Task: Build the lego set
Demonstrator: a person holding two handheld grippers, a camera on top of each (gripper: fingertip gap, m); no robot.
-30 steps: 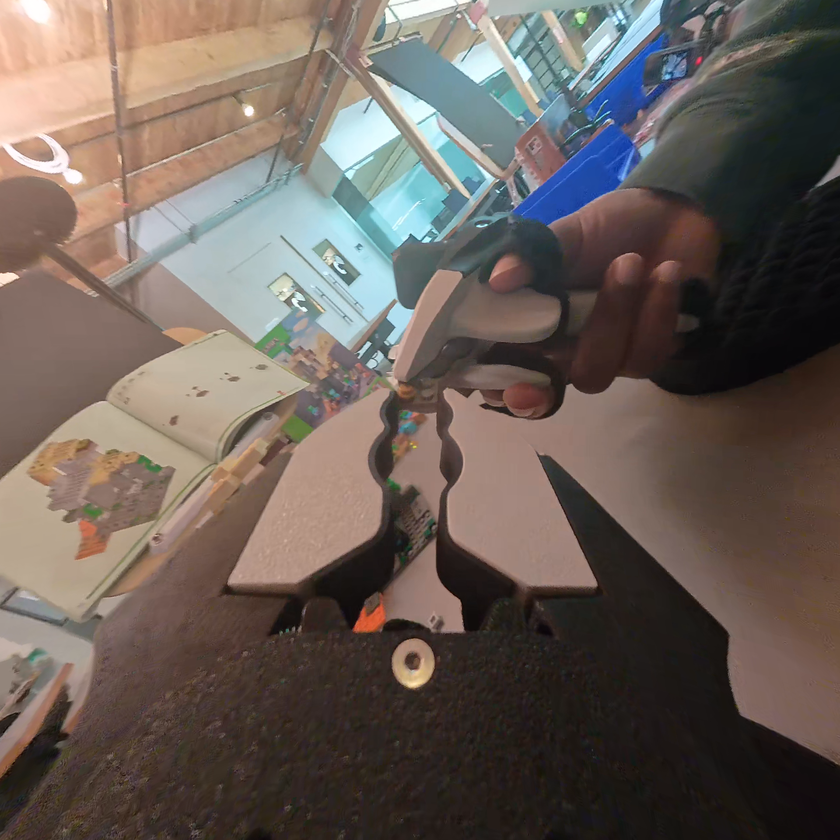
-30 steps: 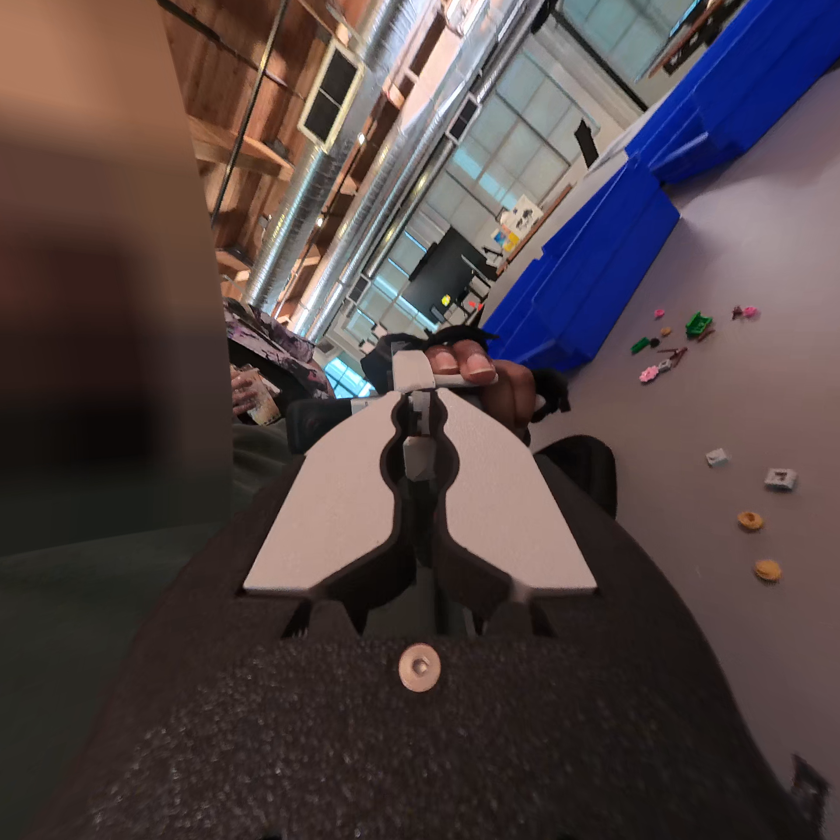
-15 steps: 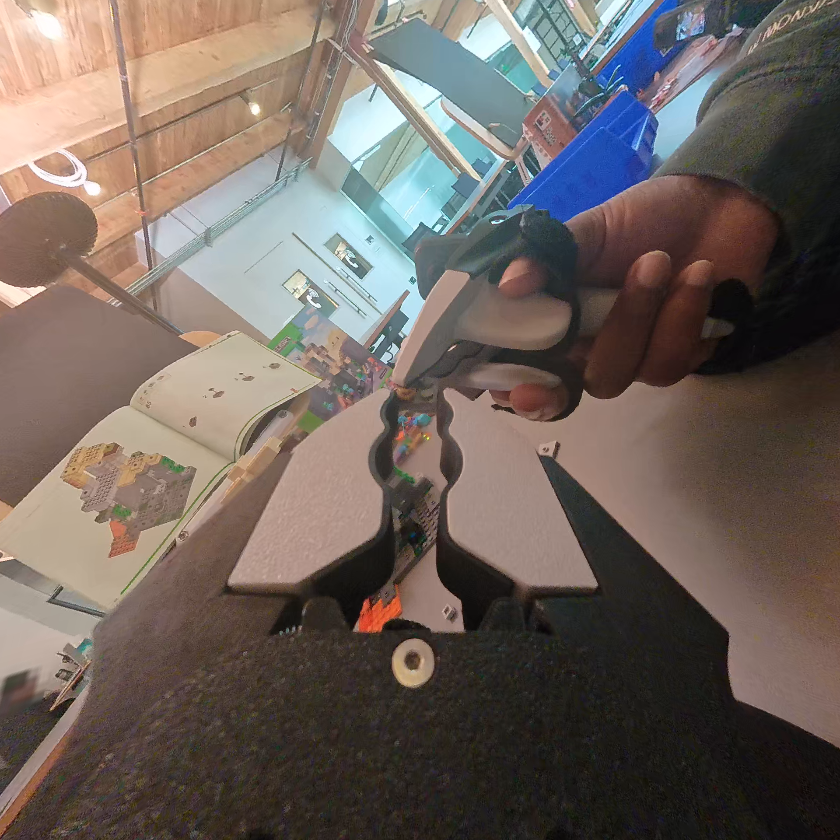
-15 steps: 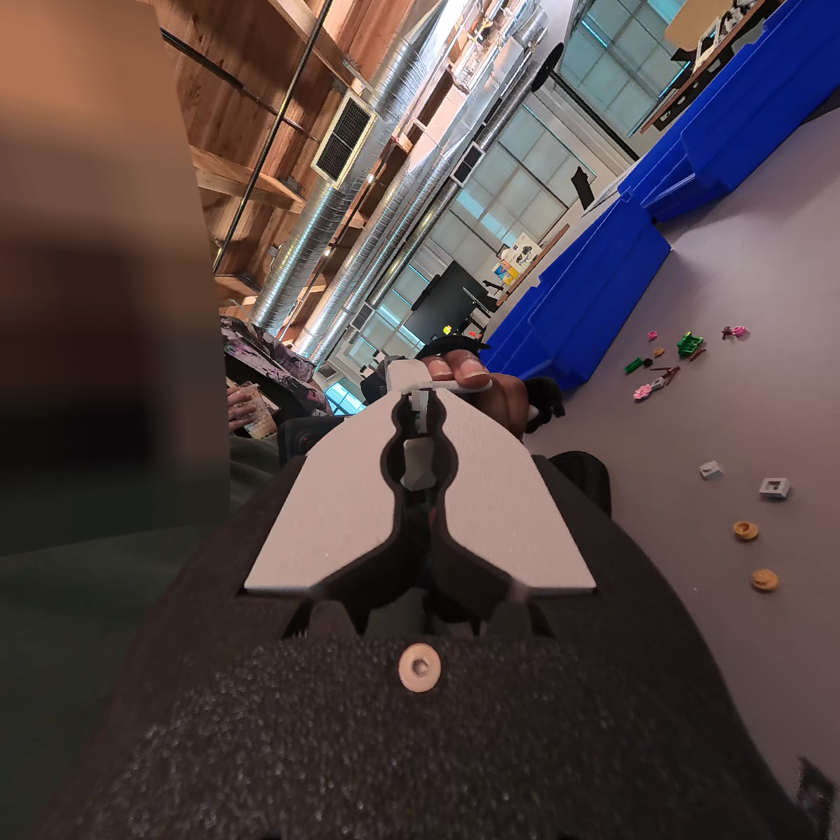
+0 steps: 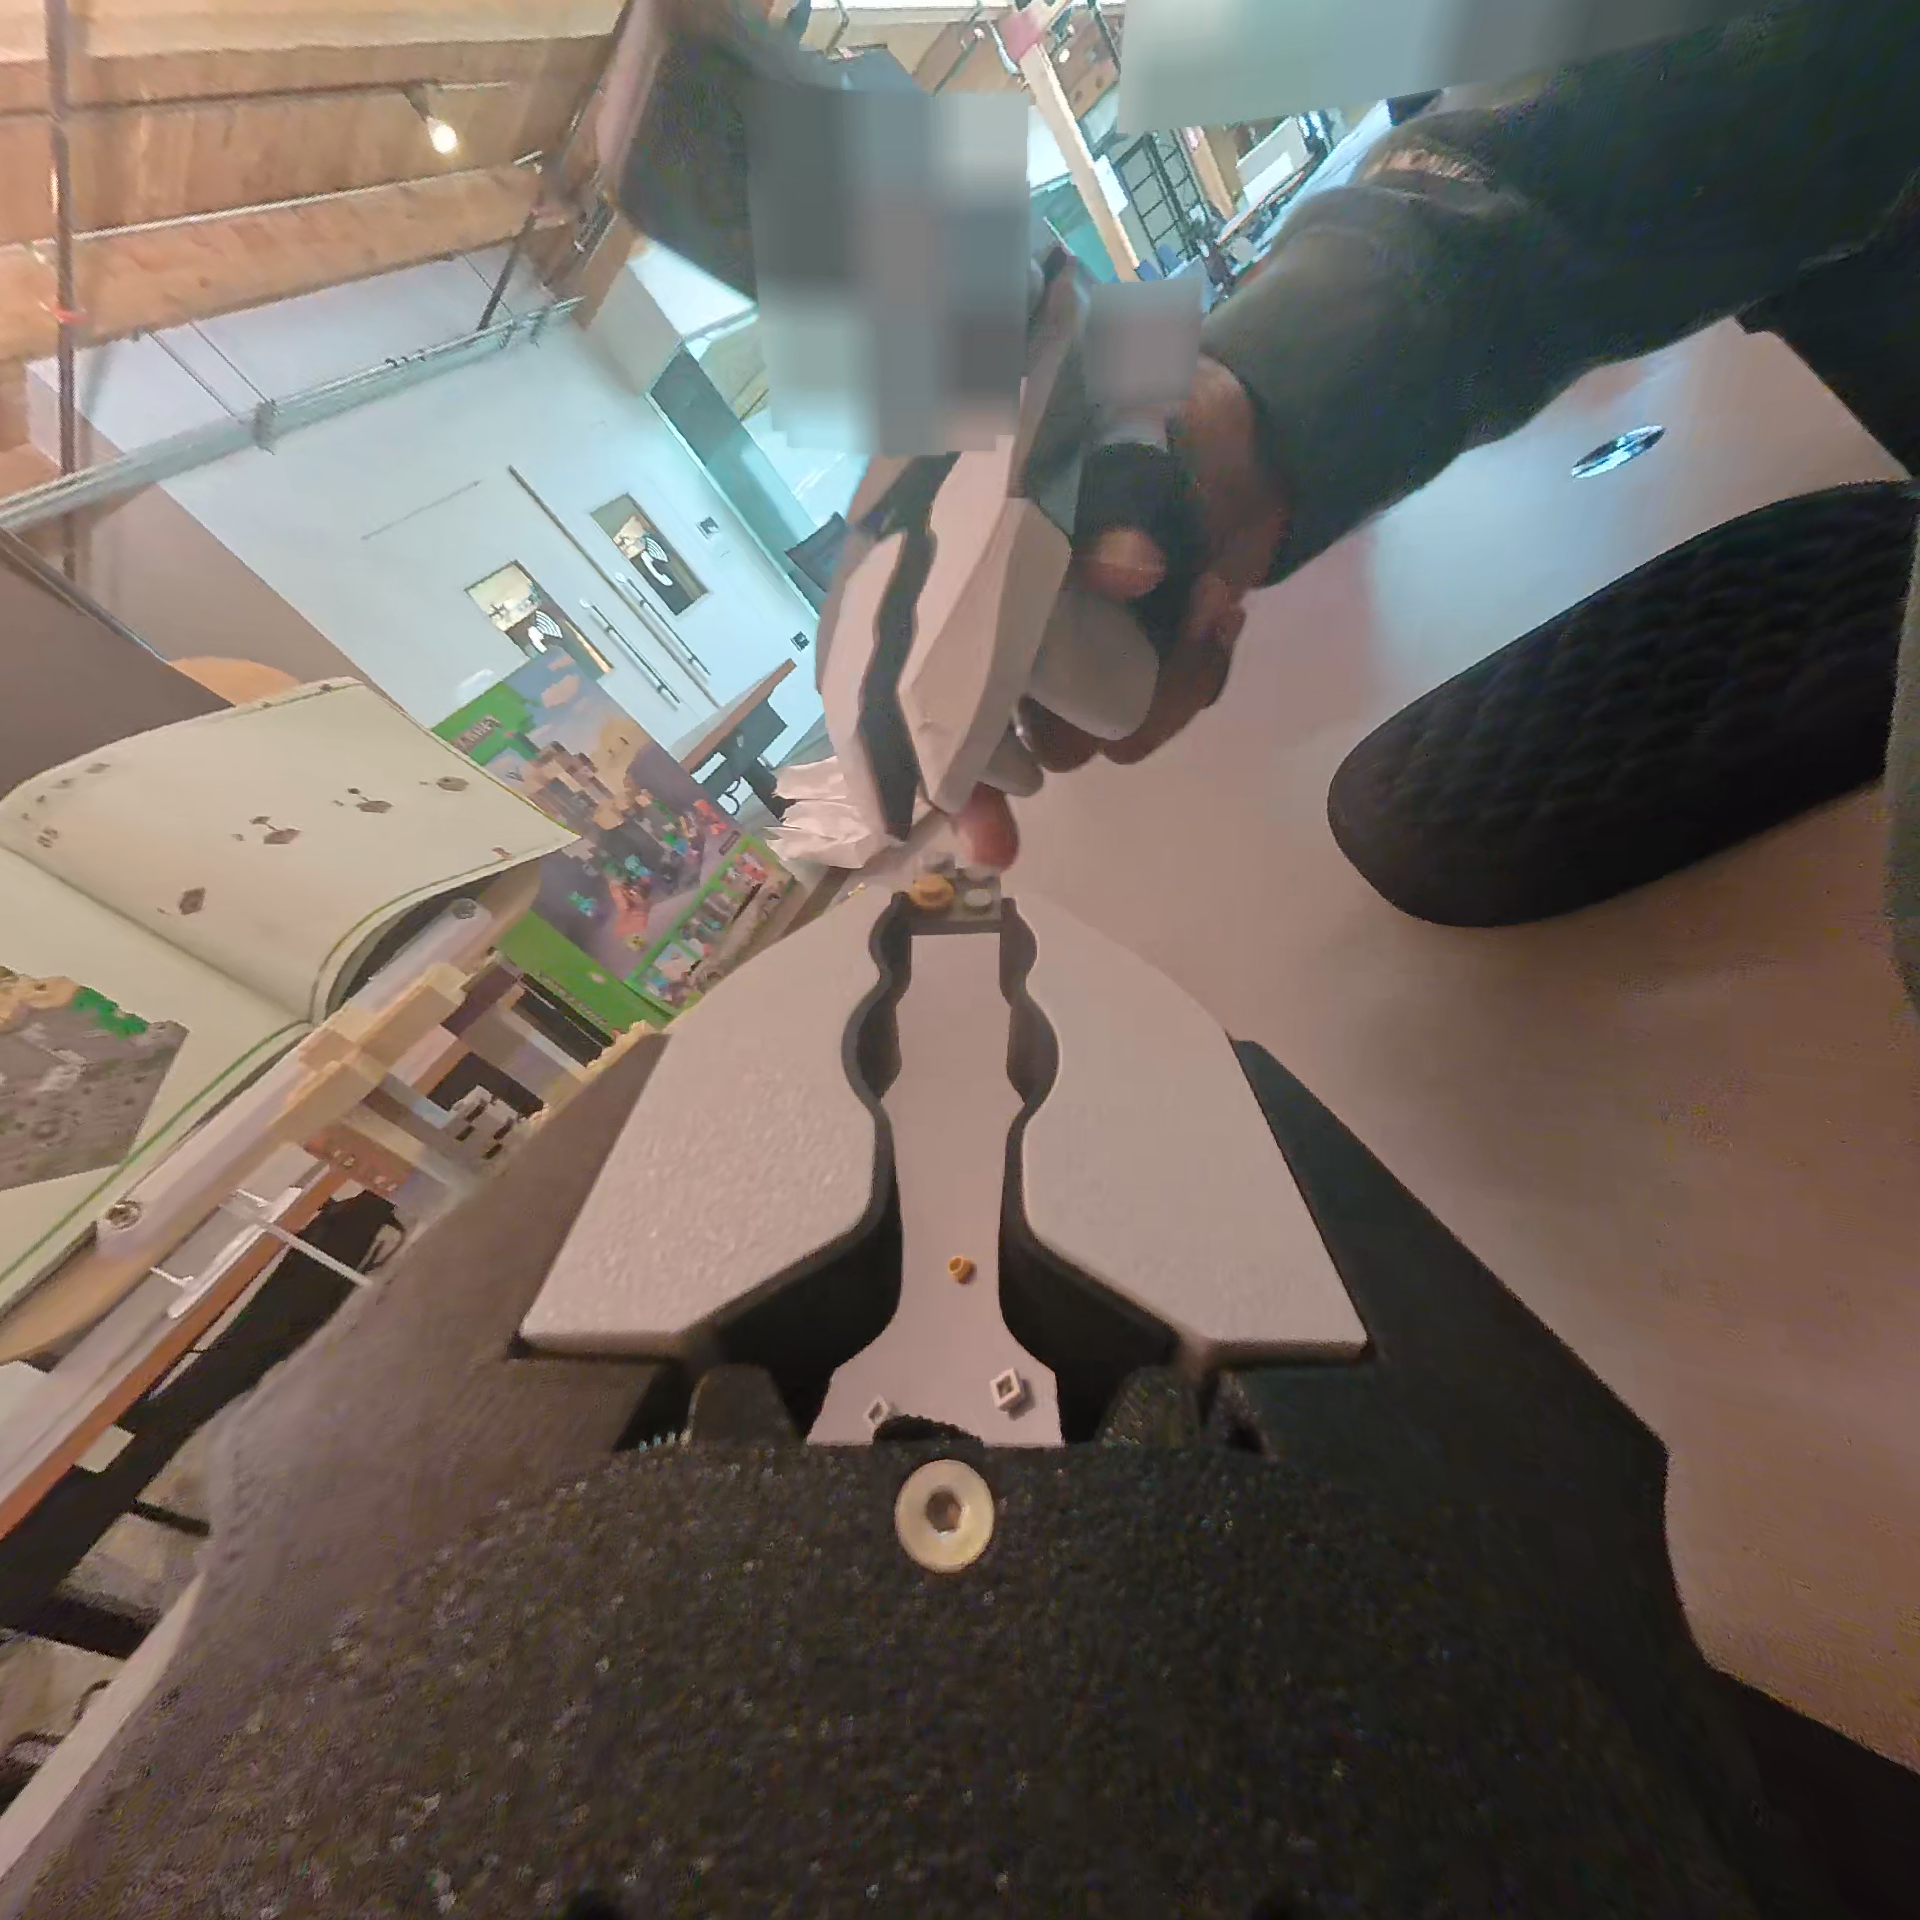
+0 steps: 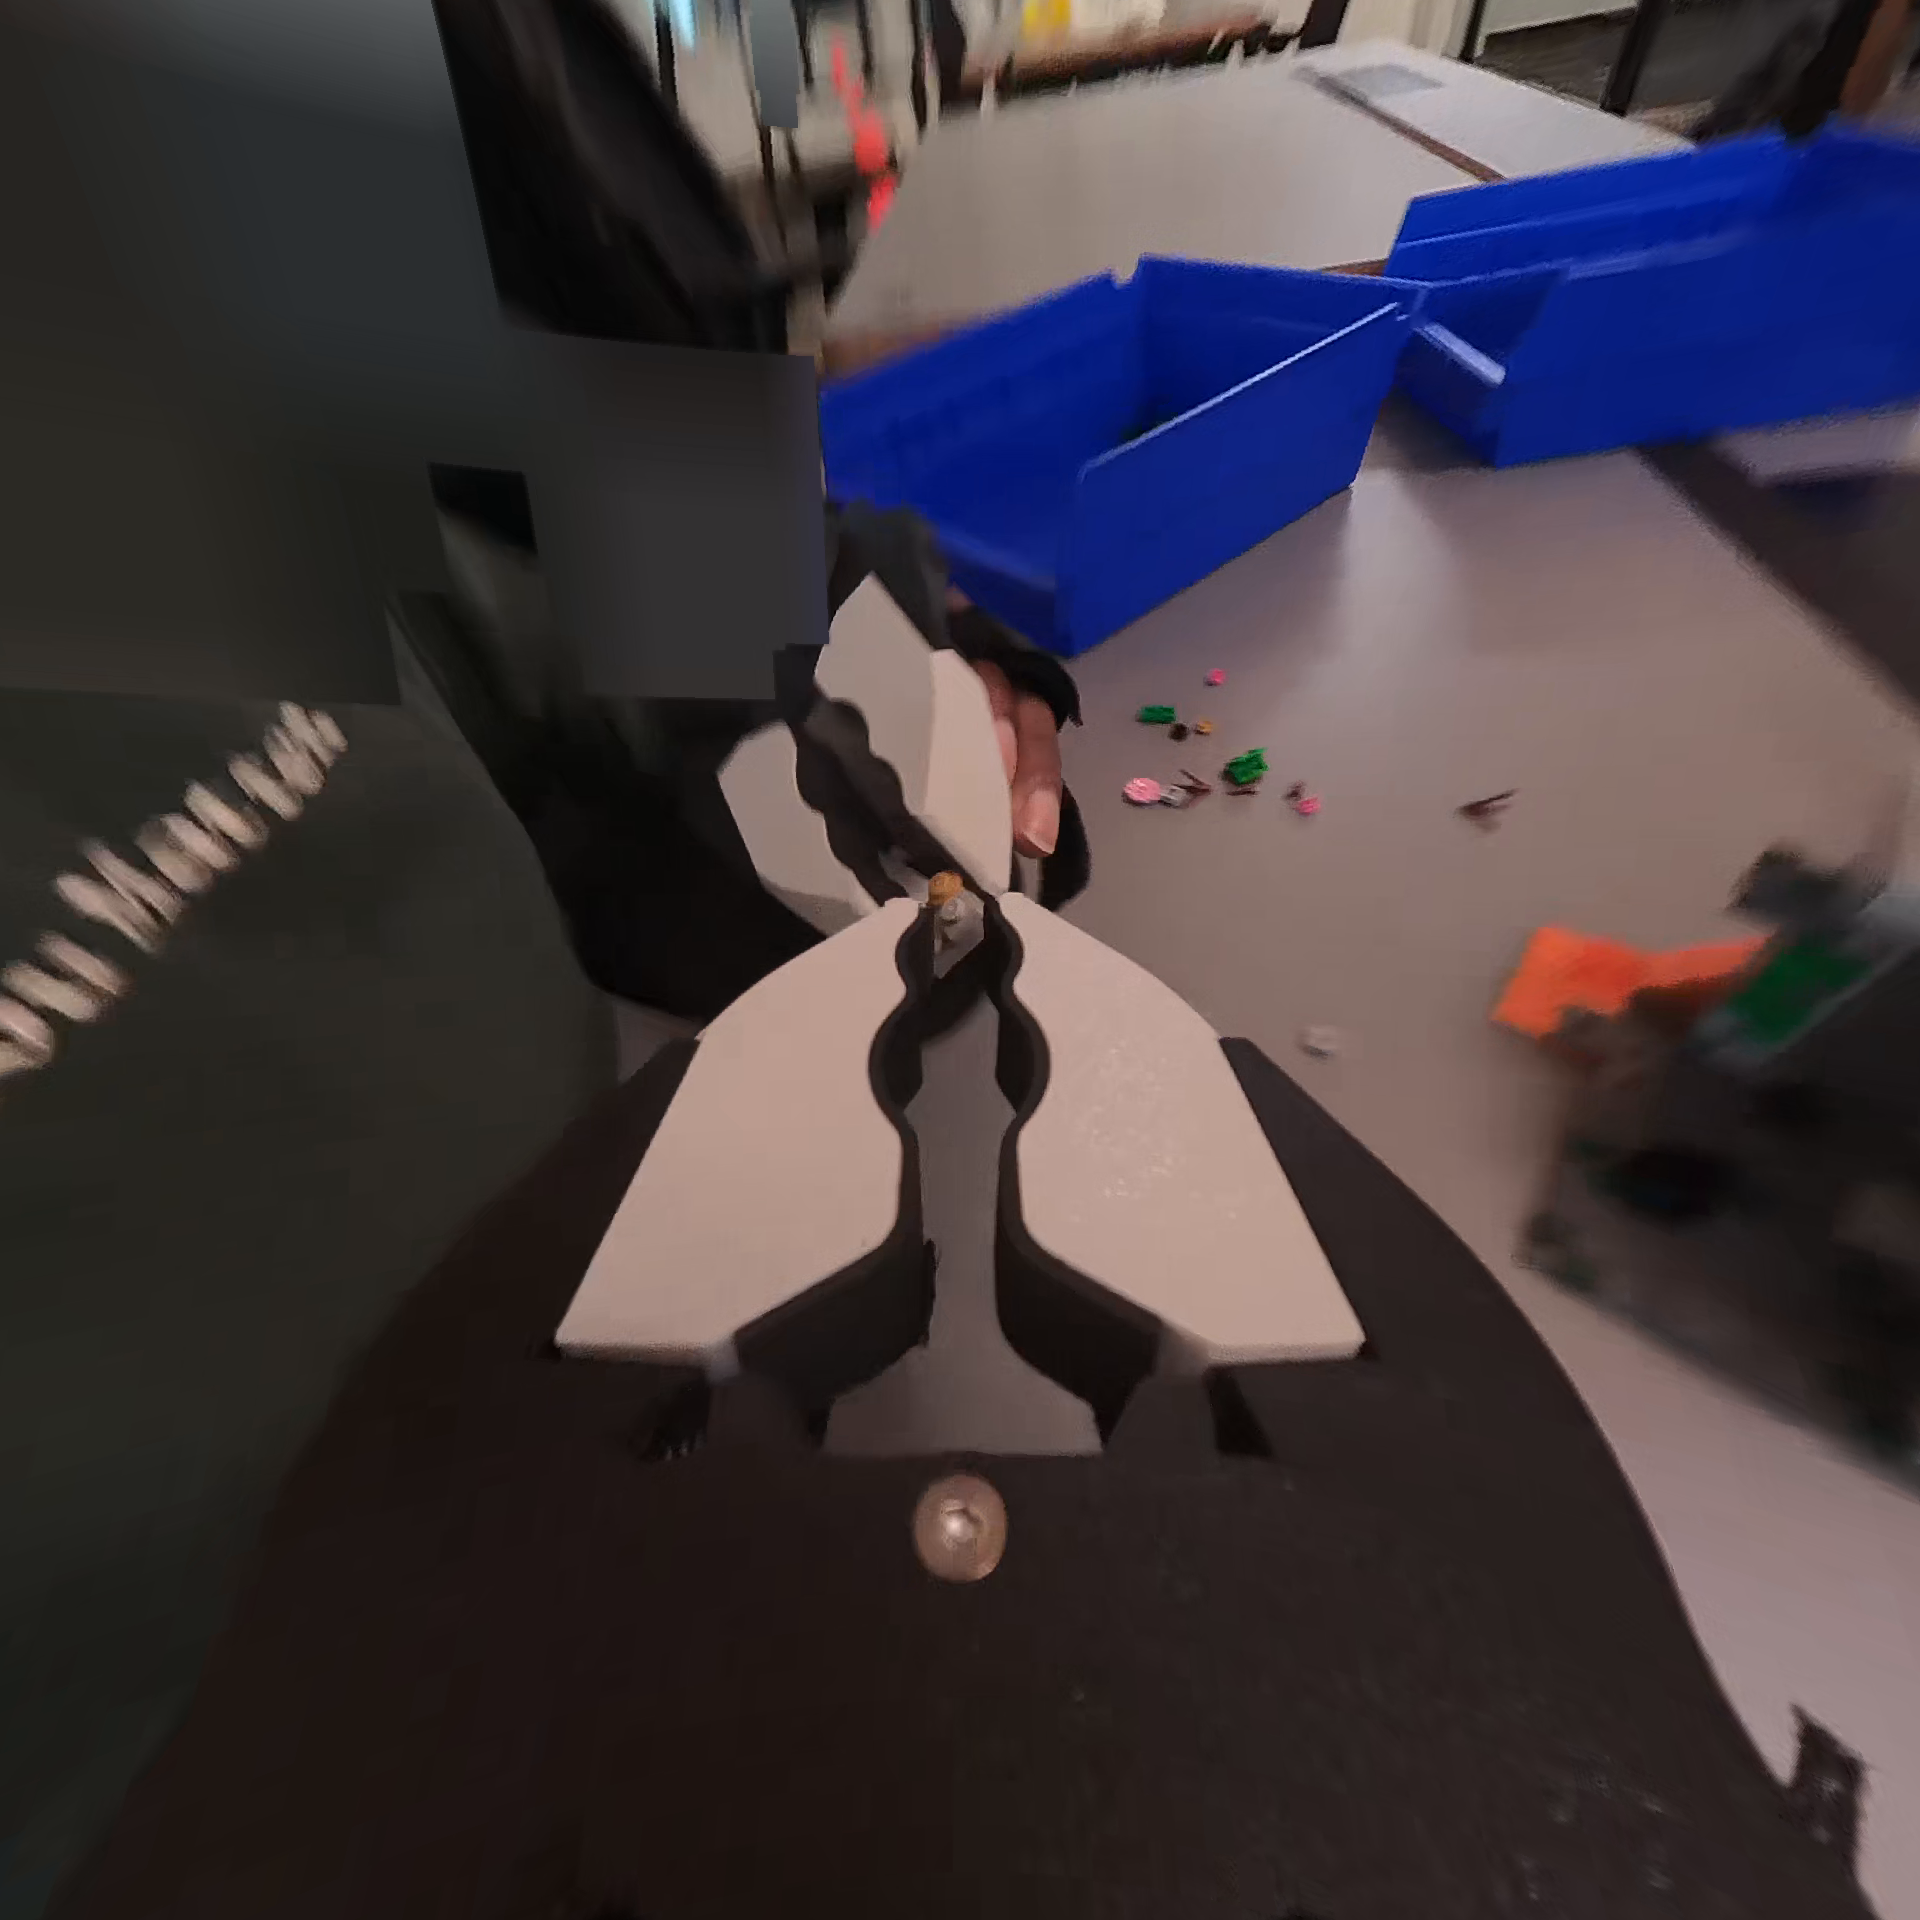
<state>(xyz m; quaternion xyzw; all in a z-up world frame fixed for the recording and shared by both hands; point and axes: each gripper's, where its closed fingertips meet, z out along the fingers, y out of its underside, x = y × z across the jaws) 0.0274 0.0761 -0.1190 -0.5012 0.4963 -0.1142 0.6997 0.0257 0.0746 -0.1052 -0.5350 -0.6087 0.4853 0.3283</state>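
- Grippers meet tip to tip above the grey table (image 5: 1558, 1195): the left gripper (image 5: 954, 920) pinches a small grey plate (image 5: 961, 914) between its fingertips, jaws narrowed onto it.
- Tan round stud (image 5: 932, 890) sits on that plate; the right gripper (image 6: 951, 920) touches the same small grey piece – its jaws are nearly together at the tips, though whether it truly clamps the piece I cannot tell.
- Loose bits lie on the table below (a tan stud (image 5: 961, 1268) and two pale square tiles (image 5: 1008, 1387)).
- Open instruction booklet (image 5: 260, 821) stands to the left, the set's box (image 5: 623, 821) behind it.
- Blue bins (image 6: 1091, 447) sit beyond scattered green and pink pieces (image 6: 1226, 774); a blurred partial build (image 6: 1714, 1091) with an orange part lies at the right.
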